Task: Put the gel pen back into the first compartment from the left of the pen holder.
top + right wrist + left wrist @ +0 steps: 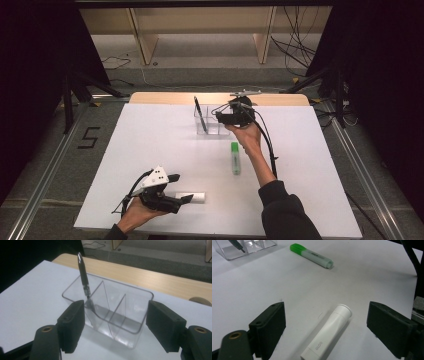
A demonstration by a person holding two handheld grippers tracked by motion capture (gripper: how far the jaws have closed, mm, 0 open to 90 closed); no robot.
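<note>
Work in hand: putting desk items into the clear organizer at the far middle of the white table.
Done: a dark pen already leans in one end compartment, tip down.
Left to do: the green highlighter and the white glue stick are both flat on the table, so by my reckoning about one item of three is sorted.
Left gripper: jaws wide apart and holding nothing; the glue stick lies on the table between them, not touched by either pad.
Right gripper: jaws standing well open and empty, hovering just on the near side of the organizer, one jaw to each side of it in its own view.
Glue stick: near front edge of the table, left of centre, lying roughly along the gripper's line of approach.
Highlighter: mid-table, right of centre, well apart from both the organizer and the glue stick.
Free compartments: the middle and the other end section look empty, though the clear walls and glare make that hard to confirm.
Edges: the organizer stands close to the far edge of the white sheet, with a wooden strip beyond; the glue stick is near the front edge.
Open room: broad bare surface between the items, so both hands can travel without crossing.
</note>
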